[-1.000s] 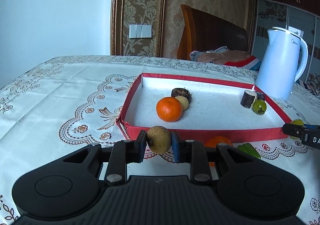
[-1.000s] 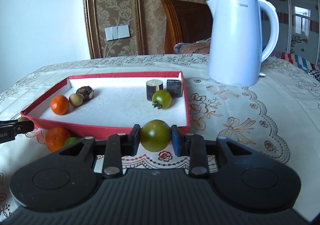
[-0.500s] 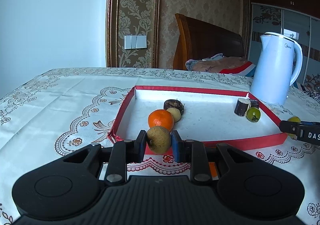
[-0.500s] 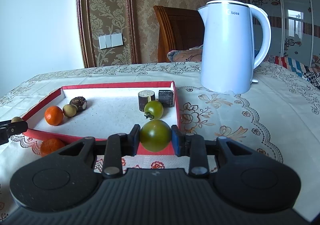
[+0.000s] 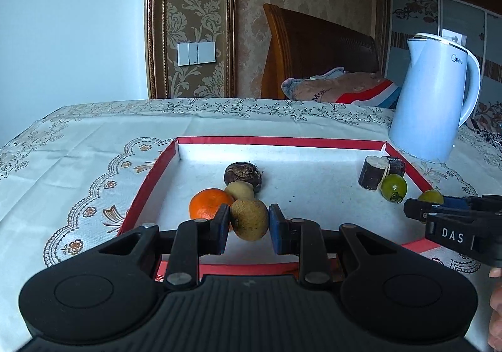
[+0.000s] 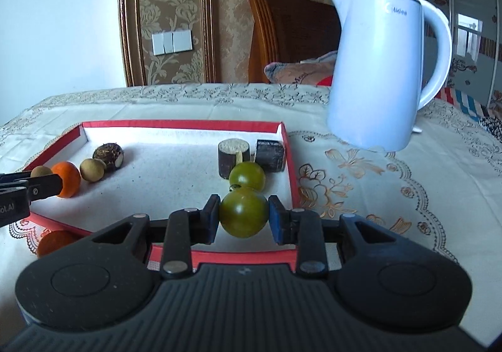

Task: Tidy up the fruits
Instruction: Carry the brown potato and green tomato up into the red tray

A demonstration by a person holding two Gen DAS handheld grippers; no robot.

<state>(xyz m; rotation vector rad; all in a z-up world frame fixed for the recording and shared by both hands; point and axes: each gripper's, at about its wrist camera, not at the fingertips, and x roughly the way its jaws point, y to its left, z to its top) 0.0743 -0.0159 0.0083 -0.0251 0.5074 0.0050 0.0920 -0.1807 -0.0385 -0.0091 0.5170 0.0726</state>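
Red-rimmed tray (image 5: 150, 173), white floor, taken as landmark. Left part of tray: orange (image 5: 208, 203), small tan fruit (image 5: 240, 190) and dark brown hairy fruit (image 5: 243, 175), clustered and touching. Right far corner: two dark cut cylinders (image 6: 233, 159), green tomato (image 6: 247, 176) just in front. Brown-tan fruit (image 5: 249, 218) held above near-left floor; second green tomato (image 6: 244, 213) above near-right. Another orange (image 6: 55, 240) outside the near rim.

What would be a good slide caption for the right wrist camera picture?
Right gripper holds a green tomato above the red-rimmed tray, near its twin.
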